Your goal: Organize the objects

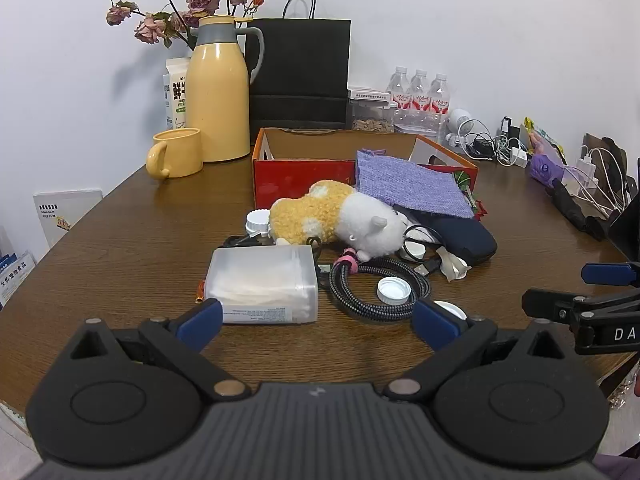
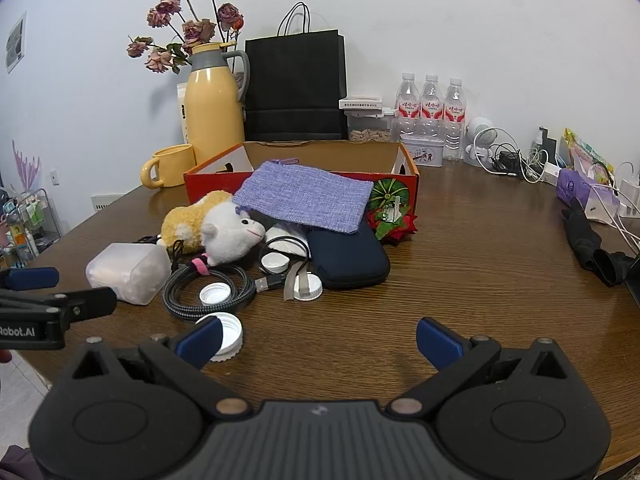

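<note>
Both hand-held grippers gape empty | plush toy (image 1: 340,216) yellow-white, fluffy | translucent box (image 1: 264,284), maybe cotton

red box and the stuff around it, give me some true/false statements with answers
1. The purple cloth drapes over the front wall of the red box. True.
2. The plush toy sits inside the box. False: it lies on the table in front of it.
3. A white cap lies within the coiled cable. True.
4. The left claw grips the clear tub. False: it is open and empty.
5. The right claw is open. True.
</note>
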Action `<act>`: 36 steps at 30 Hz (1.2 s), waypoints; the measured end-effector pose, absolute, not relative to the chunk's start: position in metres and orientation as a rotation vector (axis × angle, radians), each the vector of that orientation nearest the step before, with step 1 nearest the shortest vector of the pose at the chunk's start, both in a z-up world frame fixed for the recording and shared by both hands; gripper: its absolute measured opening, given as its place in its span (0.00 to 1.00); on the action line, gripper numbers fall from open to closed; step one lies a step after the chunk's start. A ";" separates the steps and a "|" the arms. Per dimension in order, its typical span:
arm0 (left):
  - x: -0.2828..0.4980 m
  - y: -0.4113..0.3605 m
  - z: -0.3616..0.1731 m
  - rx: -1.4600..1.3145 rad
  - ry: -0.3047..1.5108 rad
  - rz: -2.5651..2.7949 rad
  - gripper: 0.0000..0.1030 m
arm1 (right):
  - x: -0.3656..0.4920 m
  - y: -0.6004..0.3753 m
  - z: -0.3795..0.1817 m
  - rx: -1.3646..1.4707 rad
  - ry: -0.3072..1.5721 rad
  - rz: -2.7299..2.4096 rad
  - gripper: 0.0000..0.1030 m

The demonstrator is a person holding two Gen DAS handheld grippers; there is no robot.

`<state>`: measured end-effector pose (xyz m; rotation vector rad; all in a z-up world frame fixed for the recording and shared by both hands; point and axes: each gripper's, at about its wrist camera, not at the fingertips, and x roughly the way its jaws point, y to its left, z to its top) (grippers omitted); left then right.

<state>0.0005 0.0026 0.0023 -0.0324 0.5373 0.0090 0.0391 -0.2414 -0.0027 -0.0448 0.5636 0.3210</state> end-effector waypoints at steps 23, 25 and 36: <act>0.000 0.003 -0.001 -0.036 0.544 0.007 1.00 | 0.041 -0.242 0.000 -0.044 0.564 0.324 1.00; -0.001 0.002 -0.001 -0.038 0.548 0.006 1.00 | 0.038 -0.241 -0.002 -0.044 0.567 0.325 1.00; -0.004 0.002 -0.001 -0.045 0.553 0.000 1.00 | 0.036 -0.240 -0.001 -0.045 0.571 0.327 1.00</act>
